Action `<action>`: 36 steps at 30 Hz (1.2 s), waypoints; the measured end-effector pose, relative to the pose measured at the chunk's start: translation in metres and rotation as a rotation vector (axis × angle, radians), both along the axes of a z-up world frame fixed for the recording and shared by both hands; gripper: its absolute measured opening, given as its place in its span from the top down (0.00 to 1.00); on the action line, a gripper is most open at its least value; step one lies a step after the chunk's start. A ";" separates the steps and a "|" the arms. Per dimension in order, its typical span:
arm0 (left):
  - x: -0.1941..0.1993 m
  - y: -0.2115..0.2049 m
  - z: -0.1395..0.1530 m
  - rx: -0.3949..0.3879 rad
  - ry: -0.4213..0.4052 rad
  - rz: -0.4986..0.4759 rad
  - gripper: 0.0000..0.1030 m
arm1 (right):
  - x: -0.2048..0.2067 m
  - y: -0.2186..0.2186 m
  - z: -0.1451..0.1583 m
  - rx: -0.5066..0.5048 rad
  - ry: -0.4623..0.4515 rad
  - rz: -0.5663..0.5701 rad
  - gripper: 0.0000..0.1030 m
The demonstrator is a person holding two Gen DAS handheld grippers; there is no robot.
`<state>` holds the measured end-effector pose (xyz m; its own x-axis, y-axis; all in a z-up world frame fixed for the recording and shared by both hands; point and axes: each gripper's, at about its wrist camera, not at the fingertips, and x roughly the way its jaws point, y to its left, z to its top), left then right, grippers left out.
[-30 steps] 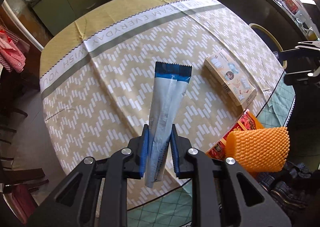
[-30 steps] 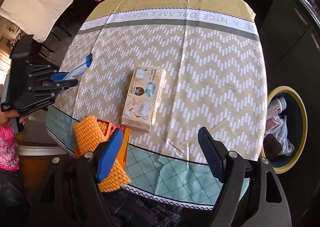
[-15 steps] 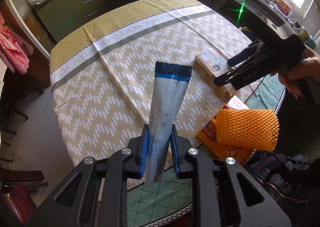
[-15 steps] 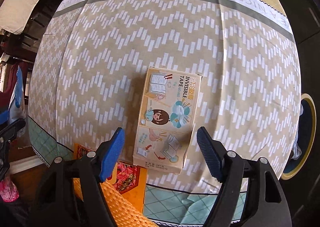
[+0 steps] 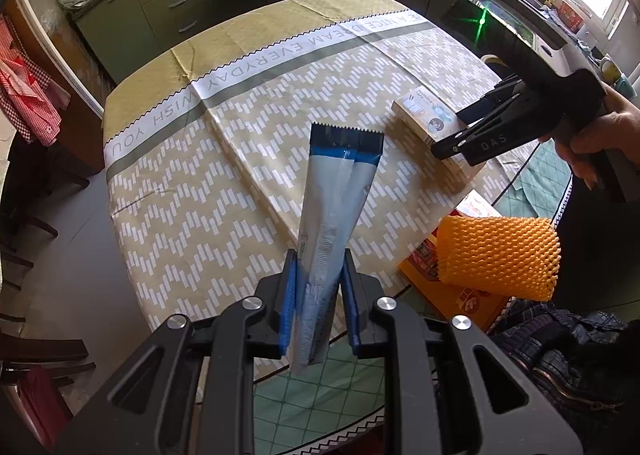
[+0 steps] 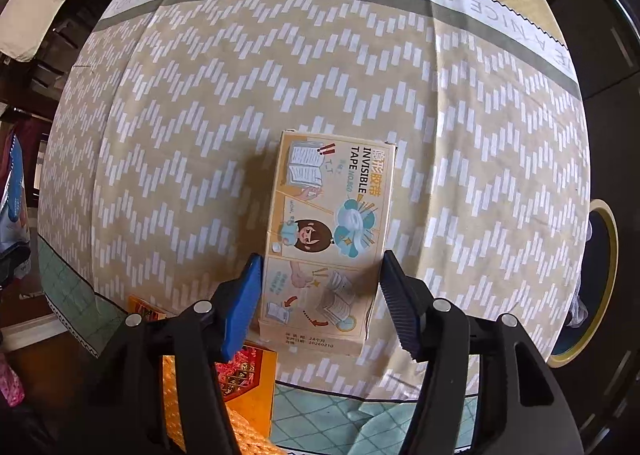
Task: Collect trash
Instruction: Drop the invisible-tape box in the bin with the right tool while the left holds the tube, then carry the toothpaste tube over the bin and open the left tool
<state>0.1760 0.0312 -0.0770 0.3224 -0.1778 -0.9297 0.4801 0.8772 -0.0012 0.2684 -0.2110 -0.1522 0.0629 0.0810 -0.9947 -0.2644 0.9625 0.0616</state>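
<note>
A: Where is the trash?

B: Two pieces are in play. The invisible tape box lies flat on the table's chevron tablecloth, near the edge closest to the person. The right gripper straddles the box's near end with its fingers spread wide, one blue pad just beside each long side; I can't tell whether either pad touches the cardboard.

A: And the other piece?

B: A long silver and blue wrapper is clamped between the blue pads of the left gripper. It sticks out forward over the table, its serrated blue end farthest away, and a short tail hangs out behind the pads.

A: What else is close by?

B: An orange foam net sleeve rests on a red and orange carton at the table's edge, just beside the tape box. Past the table's right side, a round bin with a yellow rim sits on the floor.
</note>
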 end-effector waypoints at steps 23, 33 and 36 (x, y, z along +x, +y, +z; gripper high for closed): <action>0.019 -0.098 0.013 -0.013 -0.043 -0.053 0.80 | 0.012 -0.395 -0.008 -0.041 -0.112 -0.644 0.42; 0.020 -0.131 0.015 0.045 -0.055 -0.088 0.80 | -0.011 -0.414 -0.010 0.042 -0.154 -0.646 0.29; 0.020 -0.153 0.019 0.060 -0.066 -0.129 0.80 | -0.045 -0.417 0.011 0.123 -0.210 -0.644 0.29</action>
<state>0.1963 -0.1215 -0.0577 0.3612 -0.1665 -0.9175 0.5858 0.8061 0.0843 0.2231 -0.6280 -0.1409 0.3267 0.0739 -0.9422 0.3399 0.9210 0.1901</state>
